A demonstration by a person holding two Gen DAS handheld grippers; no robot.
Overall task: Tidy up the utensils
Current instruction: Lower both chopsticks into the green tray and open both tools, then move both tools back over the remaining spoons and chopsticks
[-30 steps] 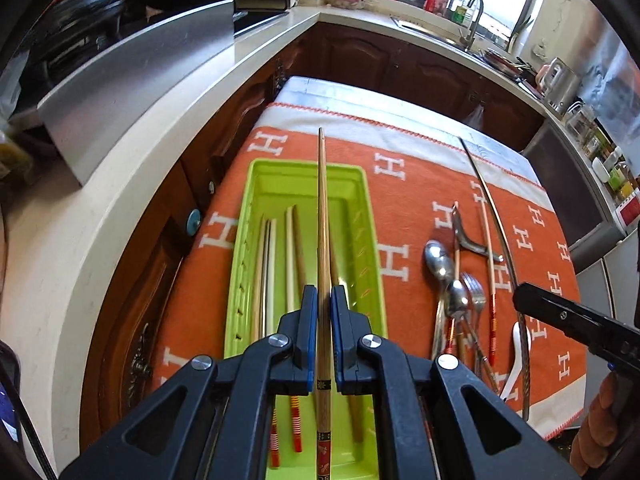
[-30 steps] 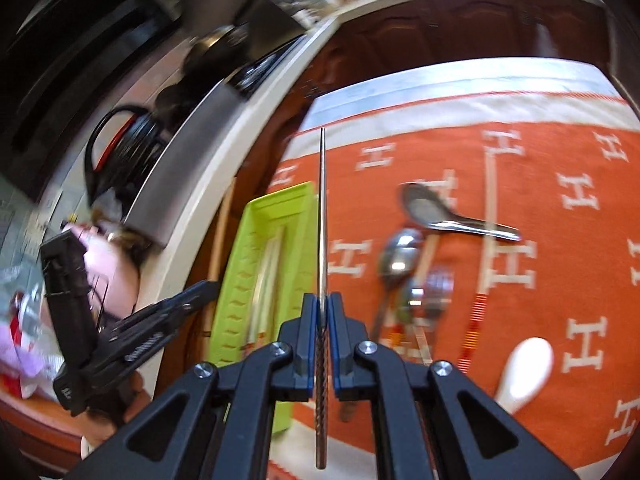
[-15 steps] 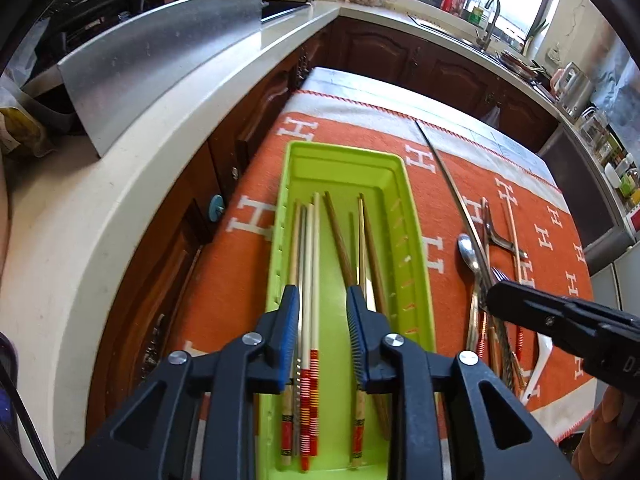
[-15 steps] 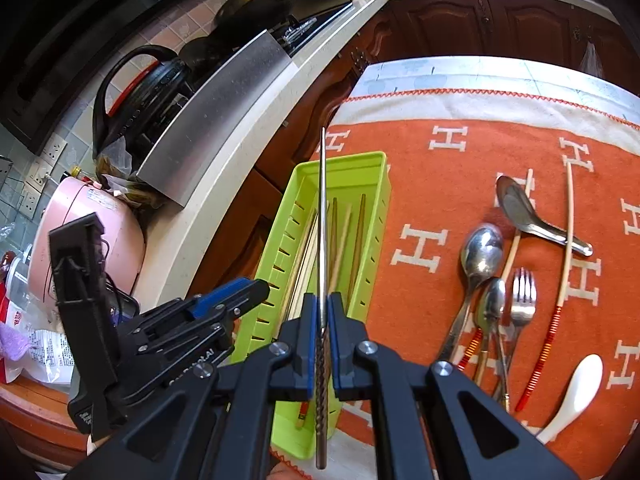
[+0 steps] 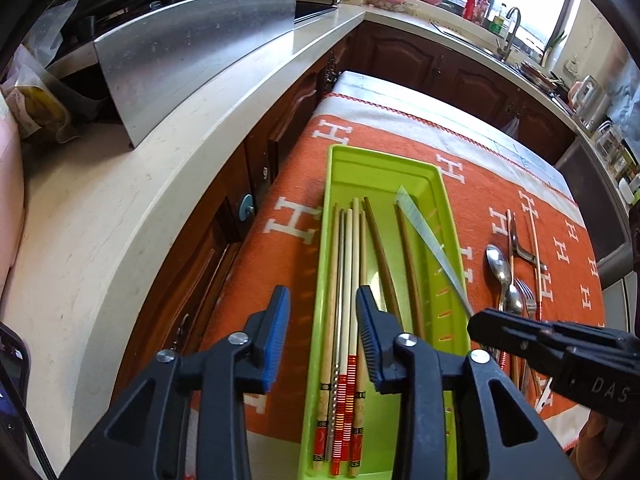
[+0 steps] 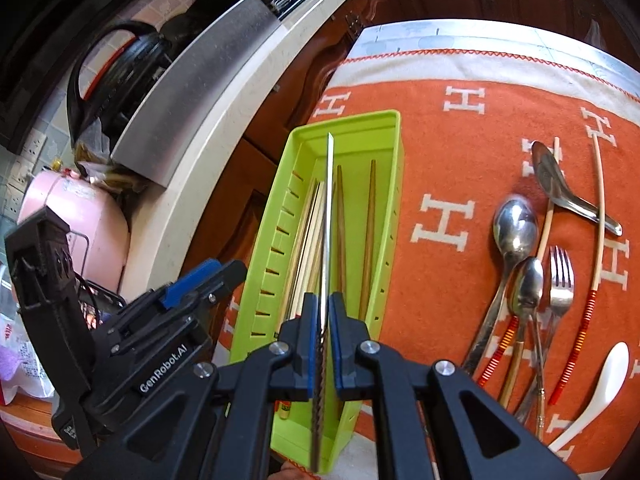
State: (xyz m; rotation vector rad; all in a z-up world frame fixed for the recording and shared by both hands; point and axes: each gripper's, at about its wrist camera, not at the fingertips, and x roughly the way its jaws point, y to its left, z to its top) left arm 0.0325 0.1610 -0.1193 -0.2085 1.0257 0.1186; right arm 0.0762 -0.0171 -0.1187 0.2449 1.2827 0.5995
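Note:
A lime-green tray (image 5: 344, 160) lies on the orange cloth (image 5: 480, 200) and holds several chopsticks (image 5: 348, 280). My left gripper (image 5: 322, 320) hovers over the tray's near end. Its jaws are opening and nothing is gripped; the chopsticks lie below the gap. My right gripper (image 6: 324, 308) is shut on a metal chopstick (image 6: 329, 200), and its jaws are just starting to open. The metal chopstick (image 5: 428, 232) slants in the air over the tray (image 6: 352, 120). The right gripper (image 5: 520, 340) shows in the left wrist view, and the left gripper (image 6: 224, 272) in the right wrist view.
Right of the tray lie metal spoons (image 6: 516, 224), a fork (image 6: 560, 280), a white spoon (image 6: 608, 376) and red-banded chopsticks (image 6: 596, 200). A pale counter (image 5: 160, 184) with a steel panel (image 5: 192, 40) runs along the left. A pink appliance (image 6: 72, 208) stands there.
The left gripper let go of a wooden chopstick, which now lies in the tray, and its jaws spread wider. The right gripper carried the metal chopstick left, over the tray.

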